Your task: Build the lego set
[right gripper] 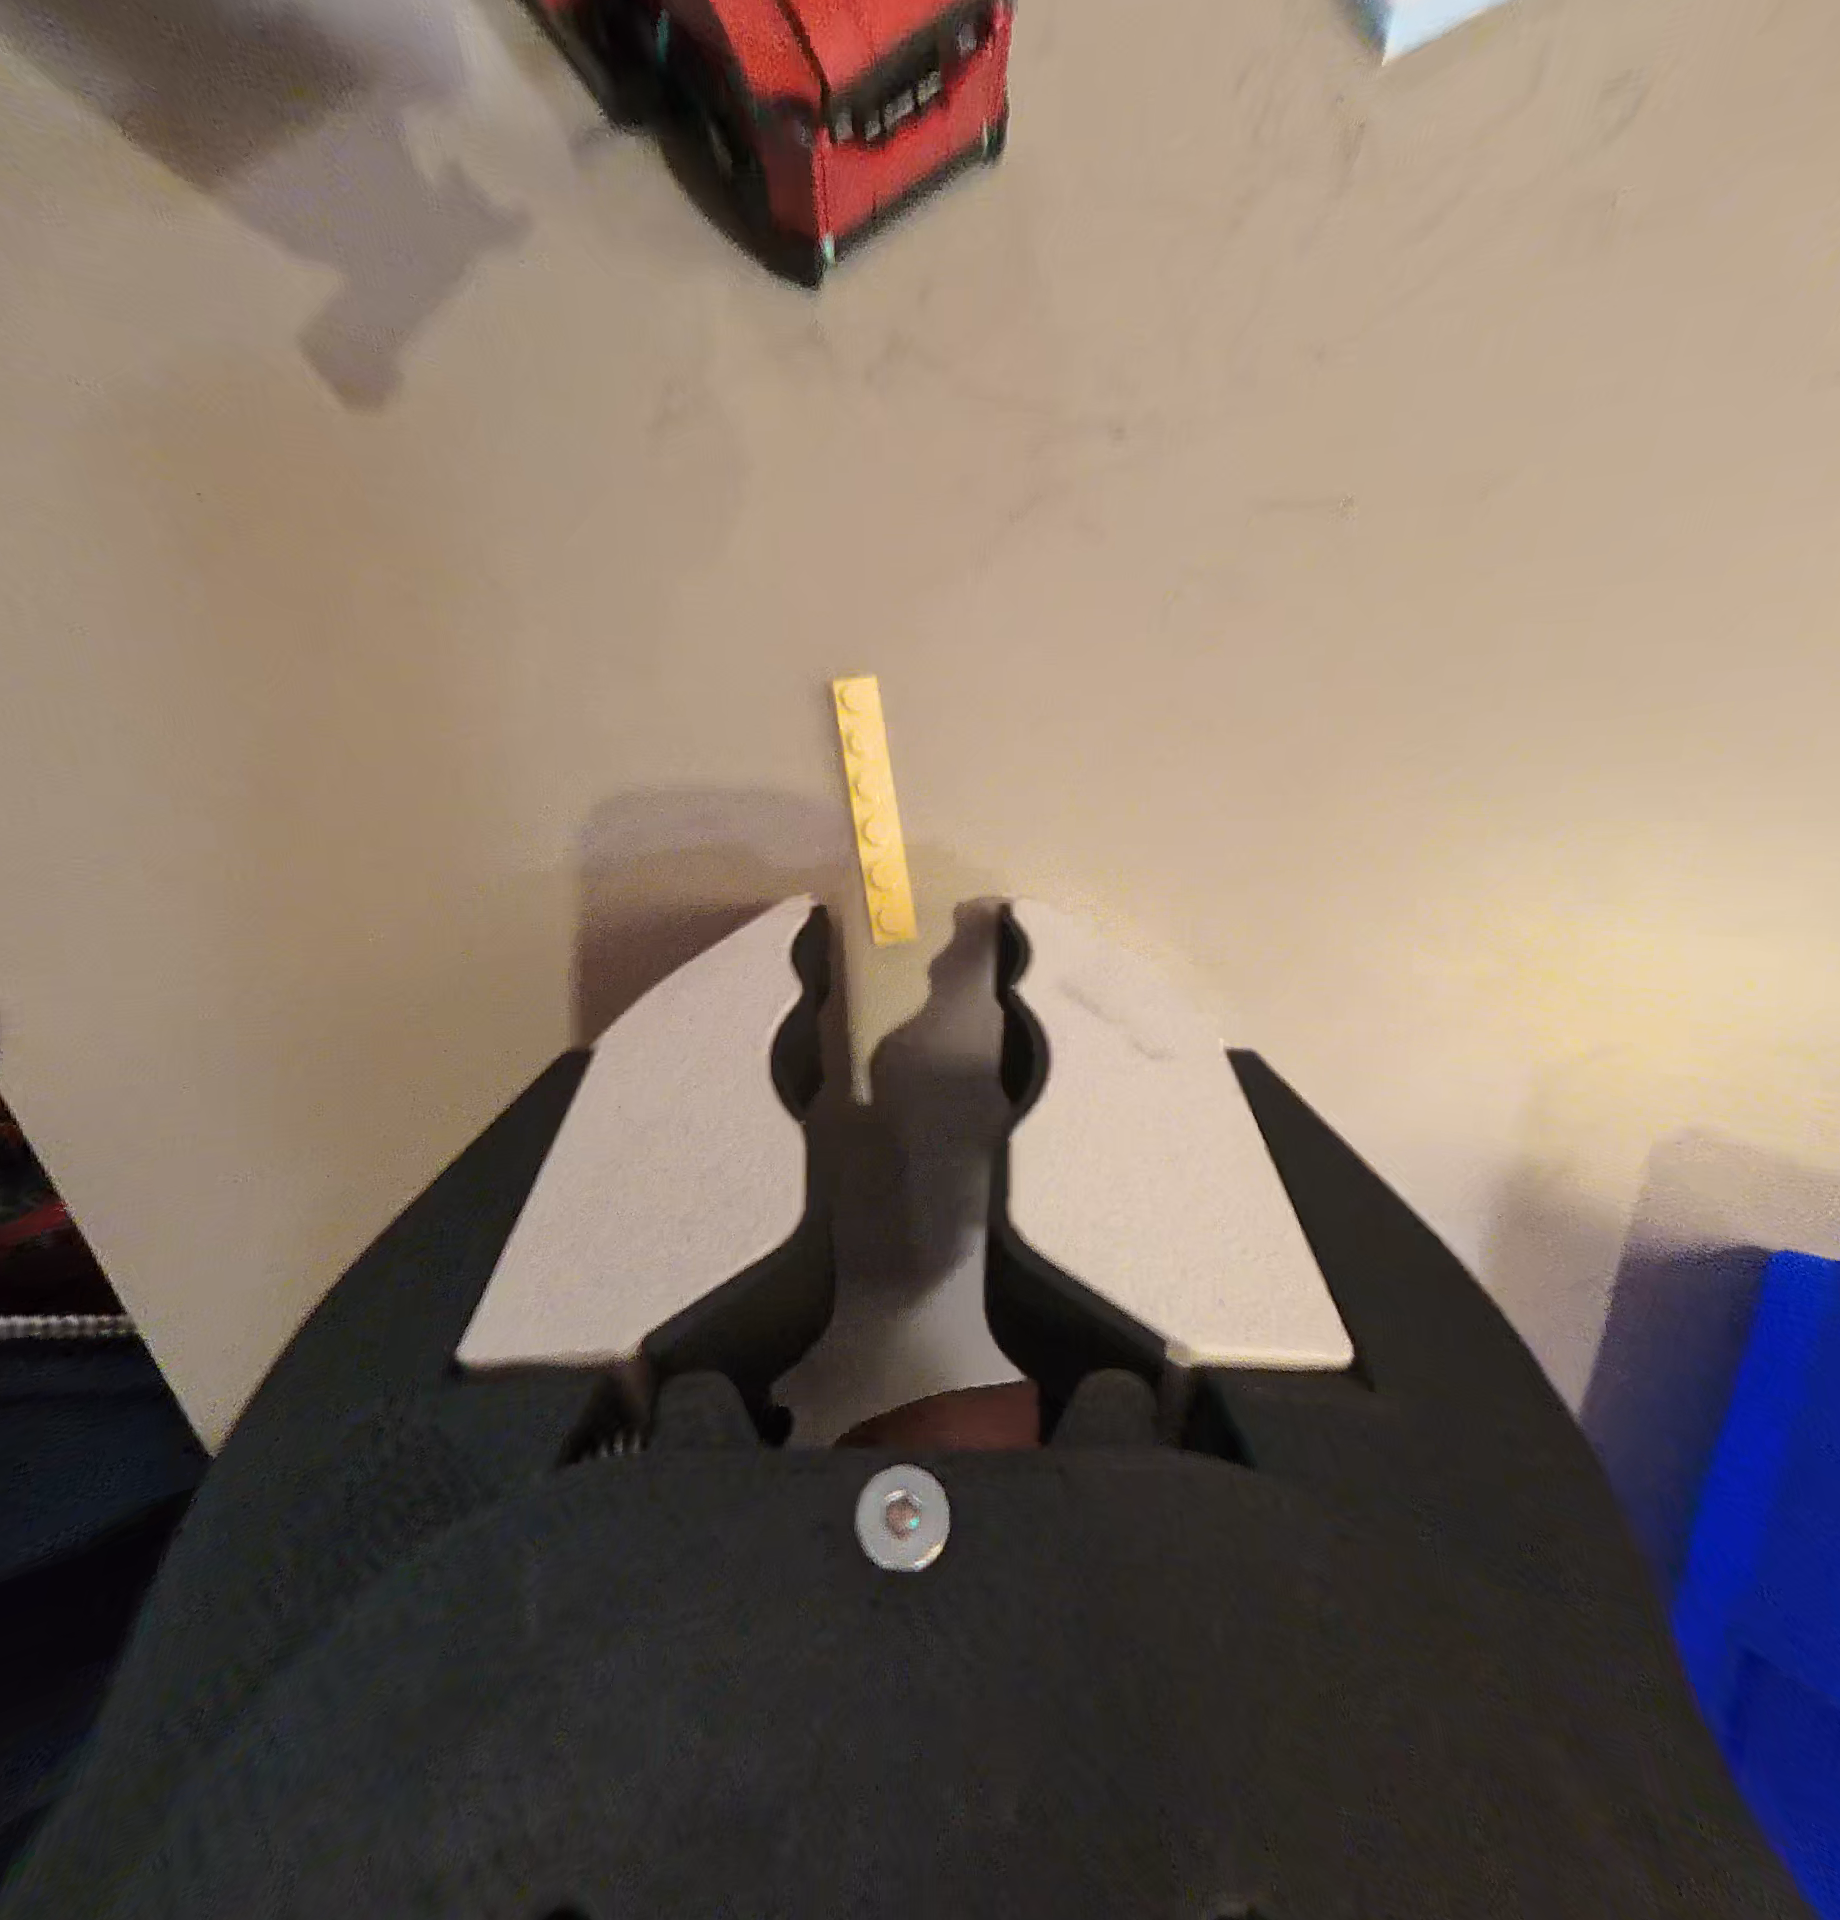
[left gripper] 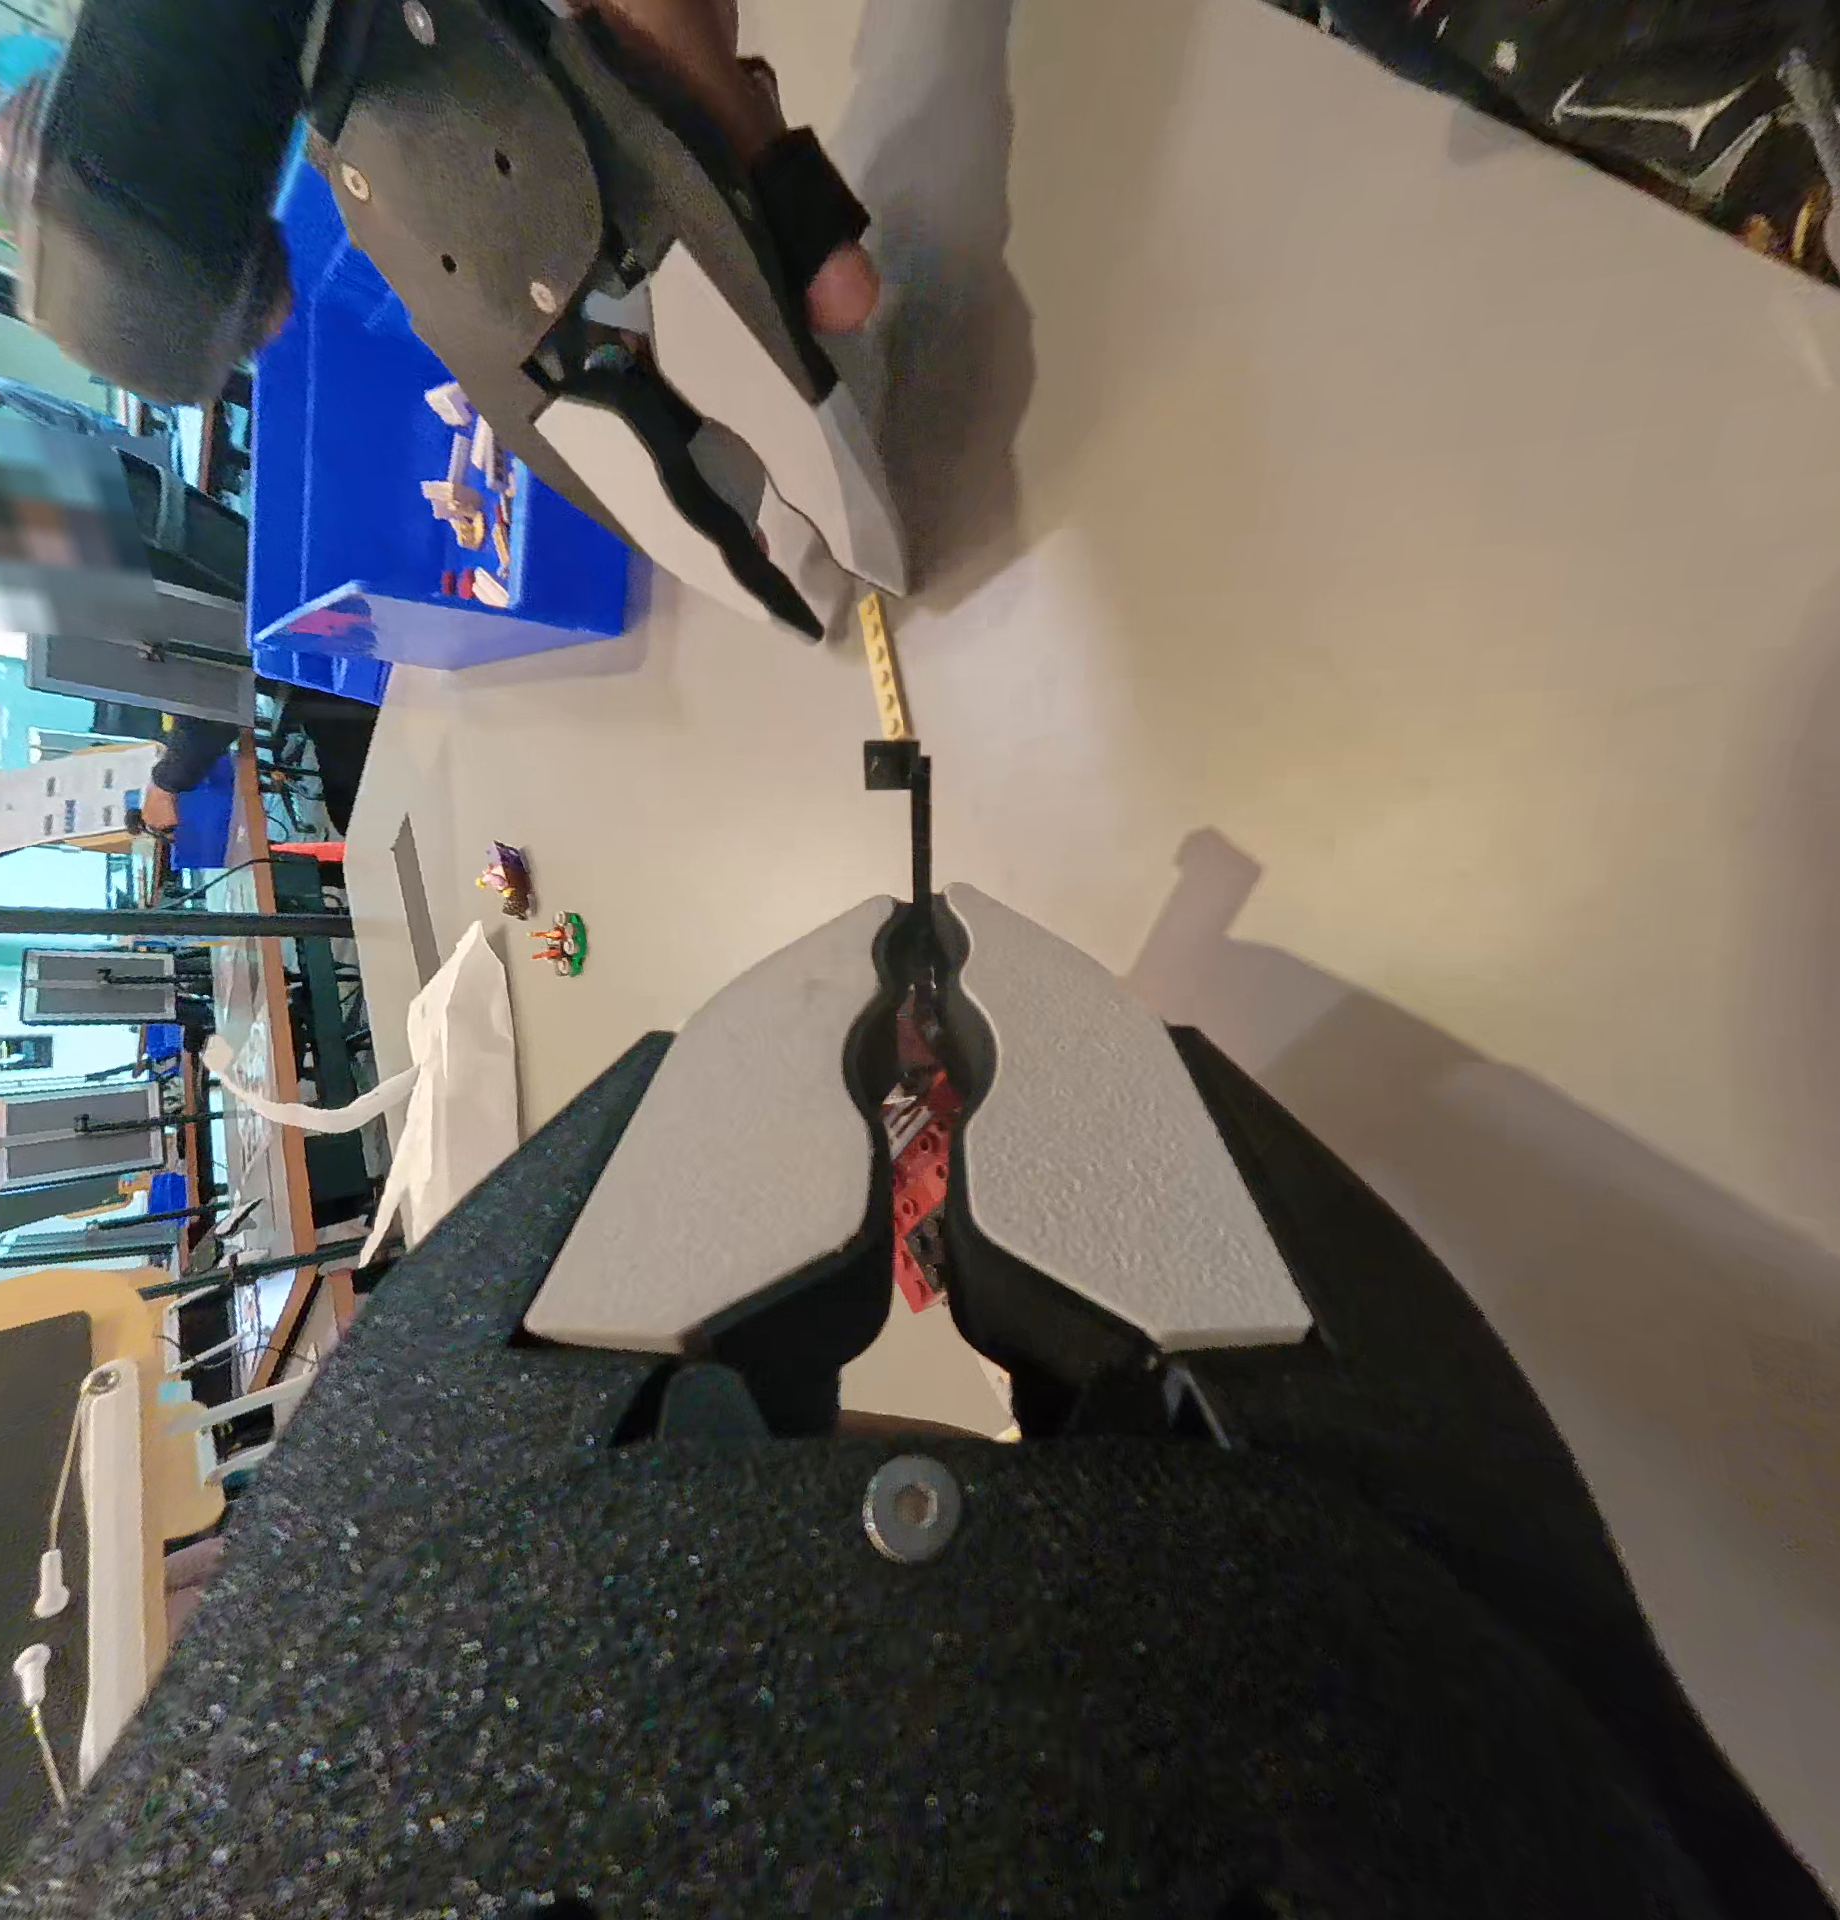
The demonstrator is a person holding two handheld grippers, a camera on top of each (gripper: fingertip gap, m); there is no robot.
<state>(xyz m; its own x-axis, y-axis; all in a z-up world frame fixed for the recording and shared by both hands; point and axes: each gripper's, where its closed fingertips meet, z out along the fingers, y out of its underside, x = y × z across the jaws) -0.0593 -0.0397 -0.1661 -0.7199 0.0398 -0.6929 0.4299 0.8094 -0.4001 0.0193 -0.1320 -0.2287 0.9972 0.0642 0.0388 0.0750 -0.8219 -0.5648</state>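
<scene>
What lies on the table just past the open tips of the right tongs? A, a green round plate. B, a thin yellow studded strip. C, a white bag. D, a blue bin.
B: in the right wrist view a thin yellow studded strip lies flat on the table, its near end between the tips of the open right tongs, neither tip touching it.

A pale yellow studded plate (right gripper: pixel 874 810) lies on the plain cream bench (right gripper: pixel 1311 623), beside a red-and-black brick model (right gripper: pixel 843 114), a black thin plate assembly (left gripper: pixel 916 821), a blue bin (left gripper: pixel 396 499), and grey-faced fingers (right gripper: pixel 687 1122) on each speckled black hand-held gripper (right gripper: pixel 905 914).
</scene>
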